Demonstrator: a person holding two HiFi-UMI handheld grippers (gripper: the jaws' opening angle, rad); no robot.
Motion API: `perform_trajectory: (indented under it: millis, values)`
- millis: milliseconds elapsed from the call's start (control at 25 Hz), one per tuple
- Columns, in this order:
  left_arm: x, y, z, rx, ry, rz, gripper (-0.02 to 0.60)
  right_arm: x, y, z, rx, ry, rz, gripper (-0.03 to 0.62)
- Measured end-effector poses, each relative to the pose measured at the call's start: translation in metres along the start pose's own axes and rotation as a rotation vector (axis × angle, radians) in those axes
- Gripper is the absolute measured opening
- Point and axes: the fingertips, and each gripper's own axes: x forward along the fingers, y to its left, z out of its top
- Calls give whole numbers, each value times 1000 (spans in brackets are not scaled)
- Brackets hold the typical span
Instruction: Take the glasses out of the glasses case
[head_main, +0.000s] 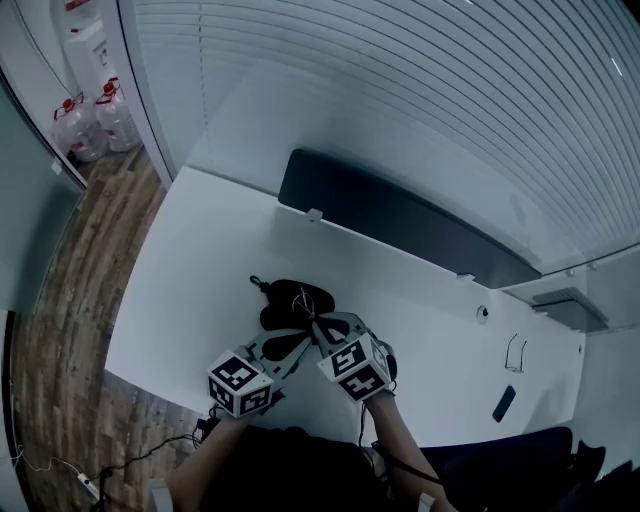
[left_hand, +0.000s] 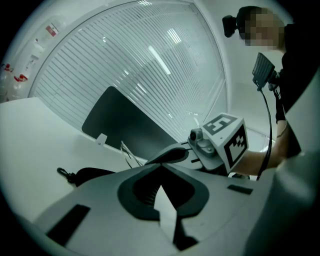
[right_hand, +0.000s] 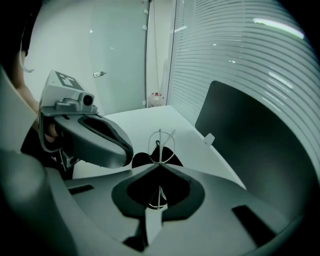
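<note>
As the wire glasses (right_hand: 159, 145) look light and fragile, the right gripper (right_hand: 159, 164) pinches their frame; the left gripper (left_hand: 161, 166) is closed near the case (left_hand: 92, 175).

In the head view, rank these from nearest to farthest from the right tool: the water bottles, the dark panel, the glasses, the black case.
1. Glasses, gripped in the right tool.
2. Black case, on the table just beyond.
3. Dark panel, along the table's back edge.
4. Water bottles, on the floor, far left.

White table (head_main: 200, 260), black glasses case (head_main: 285, 298) on it
</note>
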Motion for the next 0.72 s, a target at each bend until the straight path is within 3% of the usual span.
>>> perform_trajectory:
  millis: [520, 720]
  values:
    - [-10, -18, 3, 72, 13, 5, 3, -27, 12, 3, 91, -114, -52, 18]
    - [-14, -27, 2, 62, 7, 11, 3, -40, 18, 7, 120, -172, -66, 18]
